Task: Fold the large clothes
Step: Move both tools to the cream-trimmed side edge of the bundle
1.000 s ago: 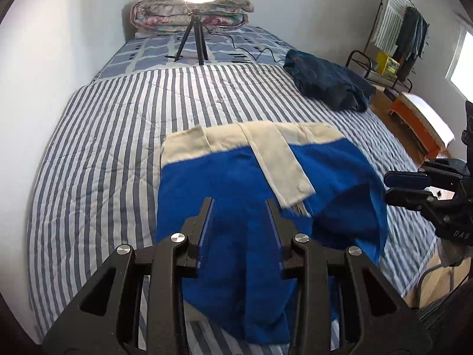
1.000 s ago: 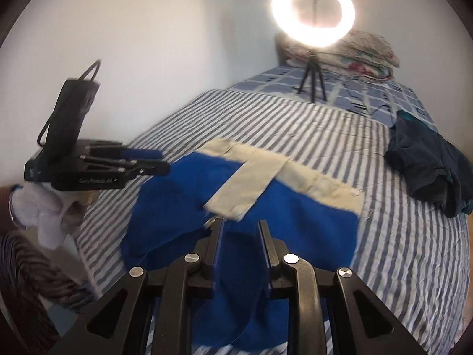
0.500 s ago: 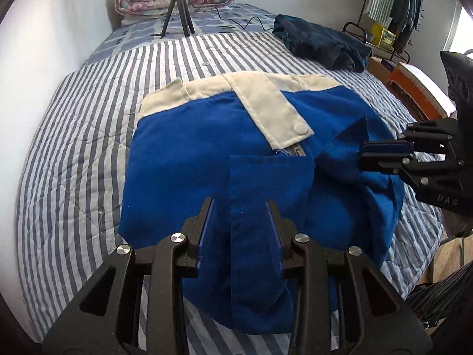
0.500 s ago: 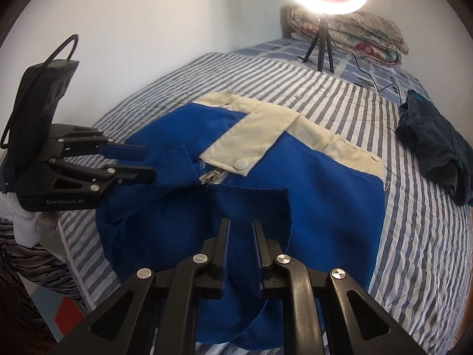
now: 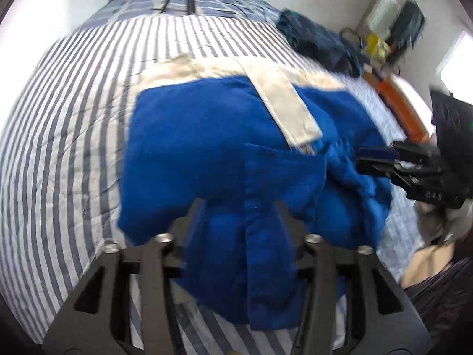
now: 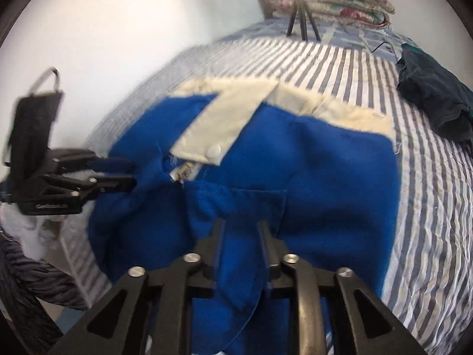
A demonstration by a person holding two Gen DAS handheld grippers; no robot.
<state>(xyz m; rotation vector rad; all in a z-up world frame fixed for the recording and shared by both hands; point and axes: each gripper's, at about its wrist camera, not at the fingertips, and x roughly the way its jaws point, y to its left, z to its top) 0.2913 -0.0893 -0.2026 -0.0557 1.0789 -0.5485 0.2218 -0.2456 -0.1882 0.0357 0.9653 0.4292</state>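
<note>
A large blue garment [image 5: 189,148] with a cream waistband [image 5: 212,68] and a cream flap [image 6: 224,124] lies on the striped bedspread [image 5: 59,136]. Its near part is folded up over the rest. My left gripper [image 5: 239,207] hangs low over the near fold. Its jaws are opening, with blue cloth lying loose between the fingers. My right gripper [image 6: 241,227] is opening too, with a strip of the blue fold between its fingers and the pads apart from it. Each gripper shows in the other's view, the right gripper [image 5: 369,159] and the left gripper [image 6: 124,171] at the garment's sides.
A heap of dark blue clothes [image 6: 434,100] lies on the far right of the bed. A ring-light tripod [image 6: 301,20] stands before folded quilts [image 6: 331,3] at the head. The bed's near edge is just below the garment. A clothes rack [image 5: 399,20] stands by the right wall.
Both grippers have come down with the blue fold and tipped toward the bed. The fold now rests on the garment. Both pairs of jaws stand wider than before.
</note>
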